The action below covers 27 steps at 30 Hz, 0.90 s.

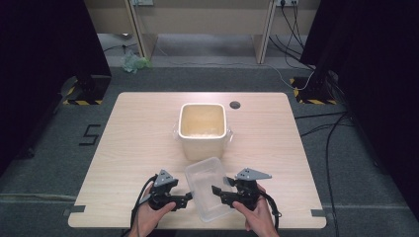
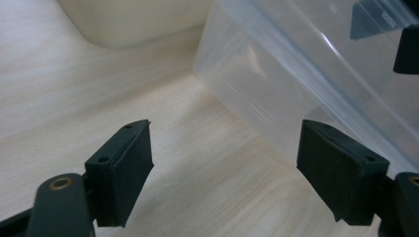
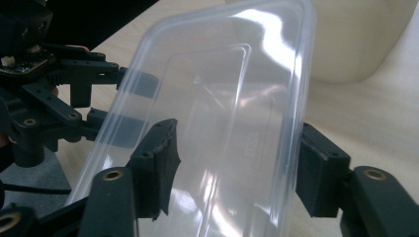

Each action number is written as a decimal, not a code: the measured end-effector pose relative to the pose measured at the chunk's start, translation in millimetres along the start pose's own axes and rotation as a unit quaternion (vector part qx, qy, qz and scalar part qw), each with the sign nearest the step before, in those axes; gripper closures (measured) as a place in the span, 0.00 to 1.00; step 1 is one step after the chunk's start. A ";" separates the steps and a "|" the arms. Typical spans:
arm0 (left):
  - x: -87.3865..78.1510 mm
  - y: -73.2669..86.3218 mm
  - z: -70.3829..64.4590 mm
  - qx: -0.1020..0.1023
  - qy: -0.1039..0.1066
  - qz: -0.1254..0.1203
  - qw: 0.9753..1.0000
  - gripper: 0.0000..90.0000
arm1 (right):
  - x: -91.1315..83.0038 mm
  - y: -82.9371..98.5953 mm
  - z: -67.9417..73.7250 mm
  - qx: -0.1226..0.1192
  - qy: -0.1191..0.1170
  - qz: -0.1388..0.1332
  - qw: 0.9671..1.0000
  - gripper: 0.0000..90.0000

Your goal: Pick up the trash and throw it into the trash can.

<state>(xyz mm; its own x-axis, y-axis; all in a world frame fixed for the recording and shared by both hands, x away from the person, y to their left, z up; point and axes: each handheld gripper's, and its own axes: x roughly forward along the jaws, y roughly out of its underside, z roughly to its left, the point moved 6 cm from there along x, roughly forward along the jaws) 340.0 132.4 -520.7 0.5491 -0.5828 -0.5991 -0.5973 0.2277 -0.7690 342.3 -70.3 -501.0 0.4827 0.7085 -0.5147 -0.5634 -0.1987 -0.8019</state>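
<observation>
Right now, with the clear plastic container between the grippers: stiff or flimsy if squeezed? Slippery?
The clear plastic container looks thin-walled and see-through, so it probably flexes under a squeeze. It appears empty, so likely very light and easy to shove across the table. Its glossy walls suggest the right gripper, whose jaws straddle it, could slip unless it catches the rim.

The high view looks forward and down from well above the clear tub (image 1: 209, 187). Both gripper views sit close beside it from opposite sides, sharing its walls (image 2: 276, 94) (image 3: 222, 123).
</observation>
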 end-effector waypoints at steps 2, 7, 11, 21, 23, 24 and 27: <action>-7.3 -6.4 -0.1 0.000 -0.004 -0.016 1.000 0.24 | -3.0 -3.8 3.5 -0.014 0.006 -0.007 1.000 0.50; -20.2 -17.7 1.2 0.003 -0.014 -0.036 0.999 0.27 | -4.1 -8.1 6.9 -0.012 0.002 -0.020 1.000 0.55; -24.4 -21.5 3.0 0.001 -0.016 -0.043 0.999 0.27 | -3.6 -13.2 8.6 -0.013 -0.001 -0.037 0.999 0.56; -41.1 -41.0 6.1 0.011 -0.025 -0.056 0.998 0.32 | -7.0 -38.0 18.3 -0.039 0.005 -0.065 0.997 0.56; -42.8 -43.5 6.7 0.012 -0.026 -0.057 0.998 0.32 | -7.0 -40.4 19.0 -0.038 0.004 -0.066 0.997 0.56; -44.4 -46.3 7.1 0.014 -0.027 -0.059 0.998 0.32 | -7.0 -43.2 19.4 -0.040 0.002 -0.069 0.997 0.56; -50.4 -55.9 7.8 0.019 -0.031 -0.064 0.997 0.32 | -8.5 -52.4 20.7 -0.043 -0.001 -0.075 0.996 0.56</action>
<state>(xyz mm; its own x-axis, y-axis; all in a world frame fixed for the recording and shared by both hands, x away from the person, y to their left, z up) 350.3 155.2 -449.2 0.6554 -0.5593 -0.5075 -0.4977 0.1855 -0.8473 353.9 -51.9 -448.3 0.5567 0.7353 -0.3864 -0.4256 -0.1470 -0.8929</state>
